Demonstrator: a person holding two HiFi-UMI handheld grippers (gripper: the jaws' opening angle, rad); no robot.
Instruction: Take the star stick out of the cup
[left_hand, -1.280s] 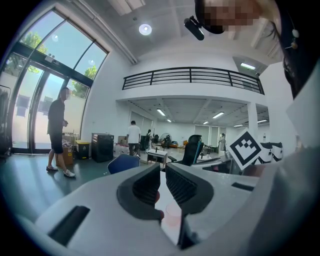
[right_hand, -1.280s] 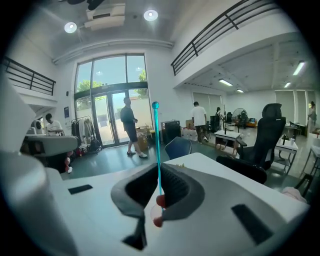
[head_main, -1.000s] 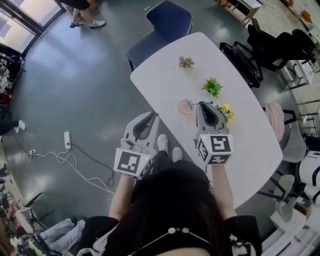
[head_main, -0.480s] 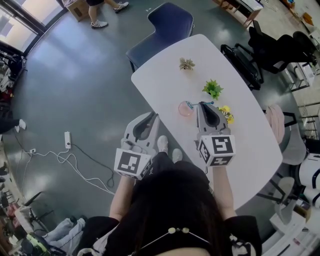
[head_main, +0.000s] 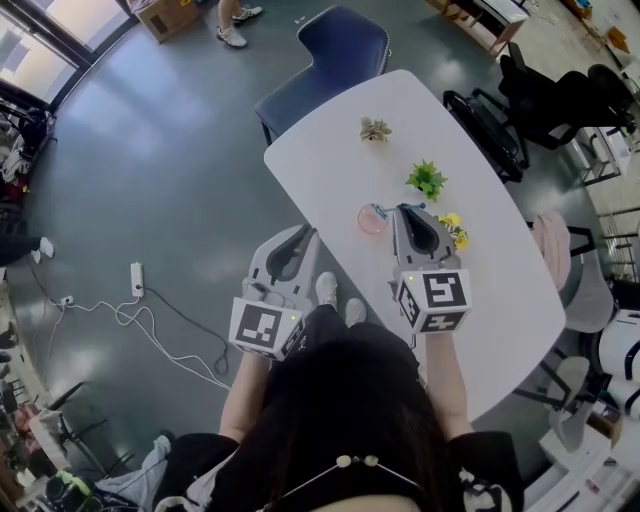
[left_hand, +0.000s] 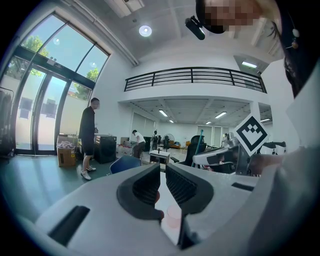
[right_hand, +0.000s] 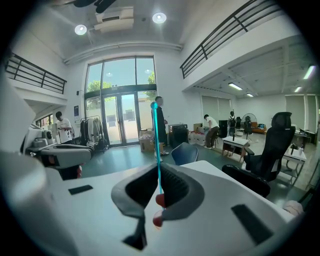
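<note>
A thin teal stick (right_hand: 157, 140) with a ball tip stands upright between the pads of my right gripper (right_hand: 159, 170), which is shut on it. A red shape shows at the stick's lower end (right_hand: 159, 200). In the head view the right gripper (head_main: 402, 209) is just right of the pink cup (head_main: 371, 218) on the white table (head_main: 340, 150), and the stick (head_main: 385, 210) runs between them. My left gripper (head_main: 308, 232) hovers at the table's near edge, left of the cup. Its jaws (left_hand: 162, 167) stand a narrow gap apart with nothing in them; the cup (left_hand: 173, 216) shows through the gap.
A green plant (head_main: 427, 178), yellow flowers (head_main: 455, 228) and a small dried plant (head_main: 375, 128) stand on the table beyond the cup. A blue chair (head_main: 330, 50) is at the far end and black chairs (head_main: 490, 120) along the right. A cable (head_main: 150, 320) lies on the floor.
Both grippers and the stick have held their places. A person on the far floor has walked to the right.
</note>
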